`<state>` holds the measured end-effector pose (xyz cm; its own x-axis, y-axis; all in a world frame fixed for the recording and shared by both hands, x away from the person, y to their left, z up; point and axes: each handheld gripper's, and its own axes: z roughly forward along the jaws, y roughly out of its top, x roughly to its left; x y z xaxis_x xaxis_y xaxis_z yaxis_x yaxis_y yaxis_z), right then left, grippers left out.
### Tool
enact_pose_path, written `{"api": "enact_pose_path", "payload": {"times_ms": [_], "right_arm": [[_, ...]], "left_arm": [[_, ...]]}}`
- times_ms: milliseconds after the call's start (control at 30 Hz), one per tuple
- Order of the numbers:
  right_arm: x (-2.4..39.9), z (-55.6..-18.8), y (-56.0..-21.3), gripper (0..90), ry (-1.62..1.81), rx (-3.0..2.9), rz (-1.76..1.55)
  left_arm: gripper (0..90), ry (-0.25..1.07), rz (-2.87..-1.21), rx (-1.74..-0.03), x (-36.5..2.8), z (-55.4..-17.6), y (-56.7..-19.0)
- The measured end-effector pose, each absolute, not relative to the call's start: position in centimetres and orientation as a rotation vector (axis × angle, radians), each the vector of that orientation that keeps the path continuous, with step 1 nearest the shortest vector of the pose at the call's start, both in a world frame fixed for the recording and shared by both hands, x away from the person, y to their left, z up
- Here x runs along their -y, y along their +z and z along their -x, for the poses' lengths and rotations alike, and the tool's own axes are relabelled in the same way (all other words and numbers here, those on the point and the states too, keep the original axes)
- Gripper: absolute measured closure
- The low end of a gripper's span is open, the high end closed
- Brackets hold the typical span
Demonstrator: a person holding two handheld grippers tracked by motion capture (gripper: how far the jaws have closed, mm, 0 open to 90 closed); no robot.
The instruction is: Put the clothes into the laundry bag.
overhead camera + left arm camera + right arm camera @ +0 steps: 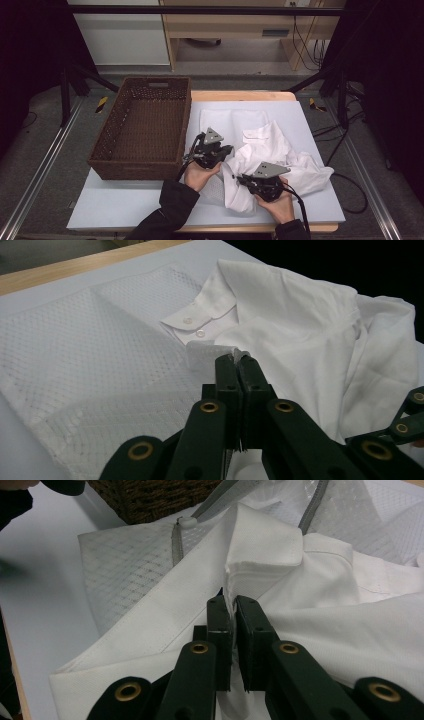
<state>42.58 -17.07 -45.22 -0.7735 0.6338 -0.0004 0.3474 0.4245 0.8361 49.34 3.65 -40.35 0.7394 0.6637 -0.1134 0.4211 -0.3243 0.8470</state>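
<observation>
Right gripper view: right gripper clamps shirt fold; left gripper pinches, seemingly, mesh bag edge.

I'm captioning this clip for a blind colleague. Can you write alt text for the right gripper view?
The right gripper, its two black jaws shut, pinches a fold of a white cotton shirt just below the collar. Under the shirt lies a white mesh laundry bag with a grey zipper, on a pale blue table cover; a brown woven basket sits behind.

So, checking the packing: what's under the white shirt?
A white mesh laundry bag lies flat under the white shirt, on the pale mat. The shirt covers the rest.
</observation>
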Motion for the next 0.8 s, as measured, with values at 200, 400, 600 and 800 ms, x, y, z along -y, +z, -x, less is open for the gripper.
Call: {"api": "enact_pose_path", "payload": {"times_ms": [200,400,600,800], "right_arm": [[16.6,-44.2,-45.6,85.4,1.259,-2.319,-0.946],[15.2,-45.9,-47.0,81.8,1.172,-2.242,-1.031],[15.3,-46.5,-47.7,73.0,1.214,-2.229,-1.070],[17.7,-44.6,-45.3,55.2,1.381,-2.161,-1.012]], "left_arm": [[89.2,0.312,-1.977,-0.755,-3.2,-47.8,-40.0],[89.2,0.302,-1.987,-0.763,-3.5,-47.3,-40.8],[89.1,0.283,-1.989,-0.801,-4.2,-47.5,-42.3],[89.1,0.281,-1.985,-0.810,-4.4,-47.5,-42.7]]}}
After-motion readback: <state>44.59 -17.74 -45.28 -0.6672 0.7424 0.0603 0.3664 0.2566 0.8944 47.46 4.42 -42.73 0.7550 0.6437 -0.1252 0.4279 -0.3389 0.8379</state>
